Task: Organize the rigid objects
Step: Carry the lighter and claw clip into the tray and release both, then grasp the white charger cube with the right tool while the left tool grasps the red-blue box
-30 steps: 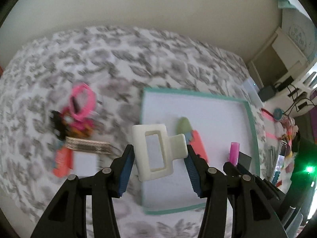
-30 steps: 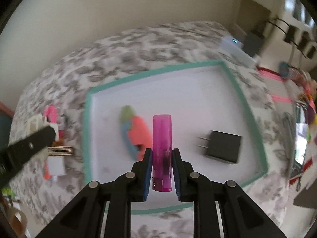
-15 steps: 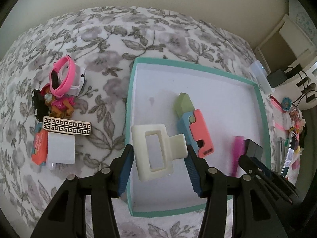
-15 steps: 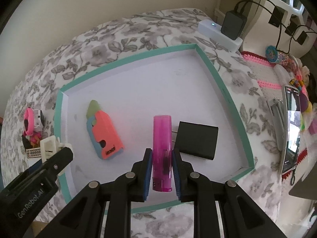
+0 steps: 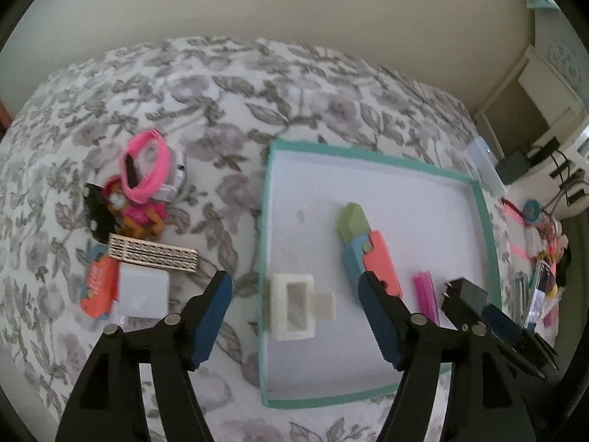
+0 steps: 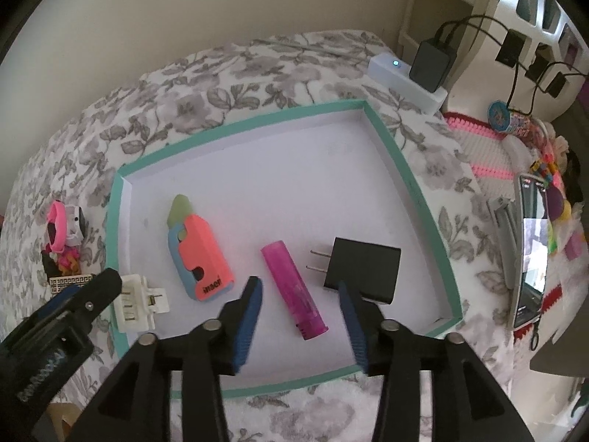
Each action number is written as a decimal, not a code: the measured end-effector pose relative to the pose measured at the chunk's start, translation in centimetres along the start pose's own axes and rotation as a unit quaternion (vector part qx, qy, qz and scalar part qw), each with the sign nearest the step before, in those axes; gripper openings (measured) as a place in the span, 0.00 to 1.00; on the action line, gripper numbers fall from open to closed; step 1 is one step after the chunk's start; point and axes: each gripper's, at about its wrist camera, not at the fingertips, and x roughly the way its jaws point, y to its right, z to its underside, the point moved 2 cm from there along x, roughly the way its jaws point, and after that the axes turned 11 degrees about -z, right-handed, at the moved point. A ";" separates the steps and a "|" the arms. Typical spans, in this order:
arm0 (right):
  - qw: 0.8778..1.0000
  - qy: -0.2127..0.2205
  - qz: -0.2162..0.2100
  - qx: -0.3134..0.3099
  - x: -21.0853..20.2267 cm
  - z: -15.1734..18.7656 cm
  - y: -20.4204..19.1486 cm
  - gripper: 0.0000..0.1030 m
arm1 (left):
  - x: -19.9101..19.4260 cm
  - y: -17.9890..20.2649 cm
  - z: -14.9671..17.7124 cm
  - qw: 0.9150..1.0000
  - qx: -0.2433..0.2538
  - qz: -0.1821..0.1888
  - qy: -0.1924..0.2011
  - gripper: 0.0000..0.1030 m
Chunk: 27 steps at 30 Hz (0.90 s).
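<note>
Both our claws are opening: left claw (image 5: 294, 316) above the white hair clip (image 5: 294, 306) against the tray's (image 6: 408, 184) left wall, right claw (image 6: 300, 316) above the pink lighter (image 6: 292, 280) mid-tray, unpressed.

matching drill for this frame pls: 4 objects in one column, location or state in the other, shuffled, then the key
Things:
1. white hair clip
2. pink lighter
3. black charger plug
4. pink wristband

Places:
A. outside the tray, on the floral cover
B. on the tray's left rim, half in
C. flat in the tray, below the opening right claw, untouched
D. in the tray, nearest its right wall, prongs toward the lighter

Pairs: 1-B, 2-C, 3-D, 4-A
</note>
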 end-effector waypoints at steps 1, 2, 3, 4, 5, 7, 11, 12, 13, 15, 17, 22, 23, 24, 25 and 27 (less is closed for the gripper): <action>1.000 0.002 0.001 -0.001 -0.1 -0.1 -0.1 0.58 | -0.1 -0.3 -0.1 1.000 -0.004 -0.006 0.005 0.71; 1.000 0.004 0.002 -0.001 -0.2 -0.1 -0.1 0.60 | -0.2 -0.8 -0.2 1.000 -0.009 -0.015 0.010 0.76; 1.000 0.006 0.001 -0.001 -0.2 -0.1 -0.2 0.63 | -0.2 -1.1 -0.3 1.000 -0.013 -0.020 0.012 0.83; 1.000 0.006 0.000 -0.001 -0.2 -0.1 -0.2 0.67 | -0.1 -1.4 -0.4 0.999 -0.018 -0.023 0.015 0.85; 1.000 0.005 0.000 -0.002 -0.1 -0.1 -0.2 0.68 | -0.1 -1.8 -0.5 0.999 -0.023 -0.026 0.017 0.86; 1.000 0.001 -0.002 -0.003 0.2 -0.1 -0.4 0.74 | 0.0 -2.5 -0.6 0.999 -0.033 -0.036 0.020 0.87; 1.000 -0.005 -0.007 -0.006 0.6 0.2 -0.6 0.86 | 0.3 -3.3 -0.7 0.997 -0.037 -0.055 0.026 0.89; 1.000 -0.004 -0.008 -0.007 0.6 0.2 -0.8 0.89 | 0.4 -3.5 -0.7 0.997 -0.037 -0.058 0.026 0.89; 1.000 -0.004 -0.010 -0.008 0.7 0.2 -0.9 0.90 | 0.5 -3.7 -0.8 0.997 -0.038 -0.061 0.026 0.89; 1.000 -0.004 -0.011 -0.010 0.8 0.3 -1.1 0.93 | 0.7 -4.0 -0.8 0.997 -0.039 -0.068 0.026 0.89; 1.000 -0.005 -0.009 -0.014 1.0 0.4 -1.3 0.99 | 0.8 -4.5 -0.8 0.996 -0.043 -0.076 0.025 0.89; 1.000 -0.005 -0.008 -0.021 1.2 0.5 -1.7 1.00 | 0.9 -6.6 -1.1 0.993 -0.060 -0.096 0.021 0.89; 1.000 -0.004 -0.008 -0.021 1.2 0.6 -1.8 1.00 | 0.8 -7.1 -1.3 0.993 -0.066 -0.099 0.024 0.89; 1.000 -0.004 -0.009 -0.022 1.2 0.6 -1.9 1.00 | 0.6 -7.7 -1.4 0.992 -0.074 -0.102 0.028 0.89; 1.000 -0.004 -0.009 -0.023 1.3 0.6 -2.0 1.00 | 0.5 -8.2 -1.5 0.991 -0.079 -0.104 0.032 0.89; 1.000 0.002 -0.009 -0.027 1.2 0.6 -2.4 1.00 | 0.1 -9.4 -1.8 0.989 -0.092 -0.109 0.042 0.89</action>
